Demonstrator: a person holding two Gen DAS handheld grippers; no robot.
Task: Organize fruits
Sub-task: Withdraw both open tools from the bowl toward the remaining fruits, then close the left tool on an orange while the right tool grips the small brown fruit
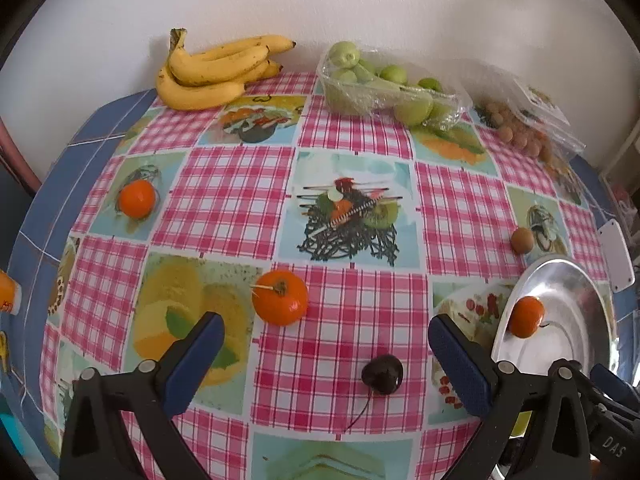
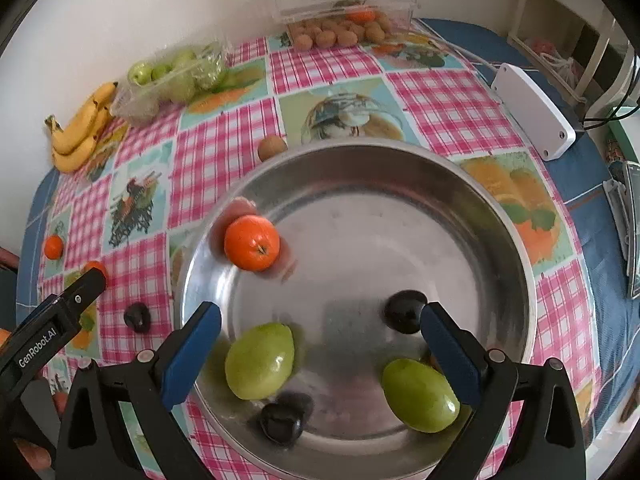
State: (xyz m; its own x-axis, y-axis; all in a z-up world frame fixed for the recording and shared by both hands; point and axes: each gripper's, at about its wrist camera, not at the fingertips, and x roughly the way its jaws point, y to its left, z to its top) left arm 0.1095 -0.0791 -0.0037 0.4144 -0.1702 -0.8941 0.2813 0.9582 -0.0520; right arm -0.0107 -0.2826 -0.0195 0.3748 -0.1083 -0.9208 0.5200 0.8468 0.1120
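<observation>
Tangerine (image 2: 251, 243) in bowl (image 2: 516, 240), beyond wide-open right gripper (image 2: 320, 322).

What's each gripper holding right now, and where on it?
Nothing. The left gripper is open above the tablecloth; the right gripper is open above the steel bowl.

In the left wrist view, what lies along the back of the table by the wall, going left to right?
Bananas → tray of green fruit, still in plastic wrap → clear box of small brown fruit.
</observation>
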